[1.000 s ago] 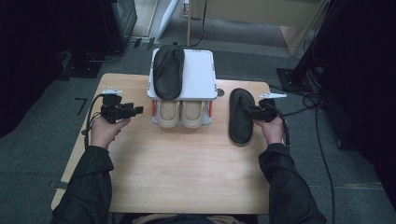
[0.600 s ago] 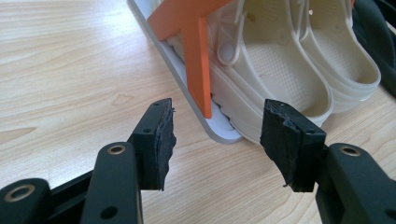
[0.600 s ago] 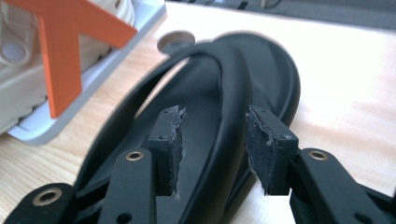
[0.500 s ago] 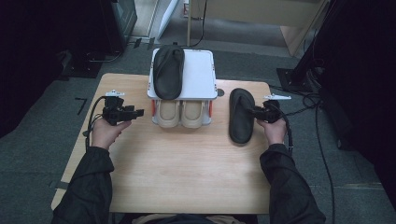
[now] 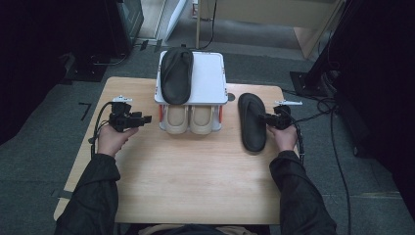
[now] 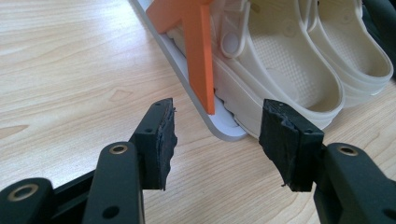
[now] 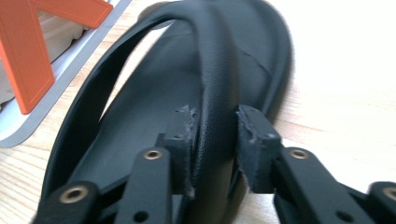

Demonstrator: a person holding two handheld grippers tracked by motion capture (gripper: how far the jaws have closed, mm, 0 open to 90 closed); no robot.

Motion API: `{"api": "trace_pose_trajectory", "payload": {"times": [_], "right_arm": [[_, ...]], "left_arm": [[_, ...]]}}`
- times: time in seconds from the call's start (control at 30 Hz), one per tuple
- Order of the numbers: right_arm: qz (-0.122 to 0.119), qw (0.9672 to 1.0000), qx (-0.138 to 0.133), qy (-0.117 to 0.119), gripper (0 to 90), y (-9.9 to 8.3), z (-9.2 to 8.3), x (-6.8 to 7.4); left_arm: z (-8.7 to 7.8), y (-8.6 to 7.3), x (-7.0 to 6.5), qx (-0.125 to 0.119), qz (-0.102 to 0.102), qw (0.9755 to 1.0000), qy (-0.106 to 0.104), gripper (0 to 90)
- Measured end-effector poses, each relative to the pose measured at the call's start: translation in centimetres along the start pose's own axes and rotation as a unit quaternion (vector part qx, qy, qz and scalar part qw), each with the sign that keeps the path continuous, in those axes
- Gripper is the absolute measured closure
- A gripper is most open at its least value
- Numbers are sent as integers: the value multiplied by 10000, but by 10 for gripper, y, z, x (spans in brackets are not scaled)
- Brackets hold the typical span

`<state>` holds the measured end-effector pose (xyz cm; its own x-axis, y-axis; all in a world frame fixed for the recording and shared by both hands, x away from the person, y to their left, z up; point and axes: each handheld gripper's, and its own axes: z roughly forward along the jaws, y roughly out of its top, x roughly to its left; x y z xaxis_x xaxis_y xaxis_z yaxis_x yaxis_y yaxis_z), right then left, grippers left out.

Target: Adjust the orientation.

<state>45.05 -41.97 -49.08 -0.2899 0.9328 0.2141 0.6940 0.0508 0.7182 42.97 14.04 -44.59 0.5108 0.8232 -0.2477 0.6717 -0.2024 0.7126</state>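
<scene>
Right gripper [image 5: 268,119] jaws have just been closing since the earlier frame, and the strap of the black rubber flip-flop sandal [image 5: 251,122] now sits between its pads; hands themselves barely shifted. In the right gripper [image 7: 212,133] view the pads press on both sides of the strap, so it's pinching the flip-flop [image 7: 187,93]. That sandal lies flat on the light wooden table [image 5: 195,181], just right of the white two-tier shoe rack [image 5: 210,78], toe end pointing away from the person. Left gripper [image 5: 145,119] sits left of the rack, level, aimed at it; its jaws are spread with nothing between them. In the left gripper [image 6: 217,135] view the gap frames the rack's white base corner [image 6: 224,130] and an orange upright support [image 6: 201,56]. Pair of cream foam clogs [image 5: 188,119] sits on the lower shelf, heels toward the person. Second black sandal [image 5: 176,74] lies on the left half of the rack's top.
</scene>
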Motion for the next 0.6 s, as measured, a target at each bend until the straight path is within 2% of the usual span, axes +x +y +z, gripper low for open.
{"api": "trace_pose_trajectory", "payload": {"times": [0.07,0.17,0.37,0.6], "right_arm": [[-93,10000,20,-11,730,0,0,2],[-278,9994,67,-174,741,1,-1,8],[64,9998,162,-118,742,2,-3,8],[84,9998,108,-121,742,6,-6,11]], "left_arm": [[0,0,0,27,27,10000,1,454],[0,0,-1,-4,59,10000,7,458],[0,0,-1,-7,40,10000,-10,460],[-3,1,1,-124,-61,9999,-94,462]]}}
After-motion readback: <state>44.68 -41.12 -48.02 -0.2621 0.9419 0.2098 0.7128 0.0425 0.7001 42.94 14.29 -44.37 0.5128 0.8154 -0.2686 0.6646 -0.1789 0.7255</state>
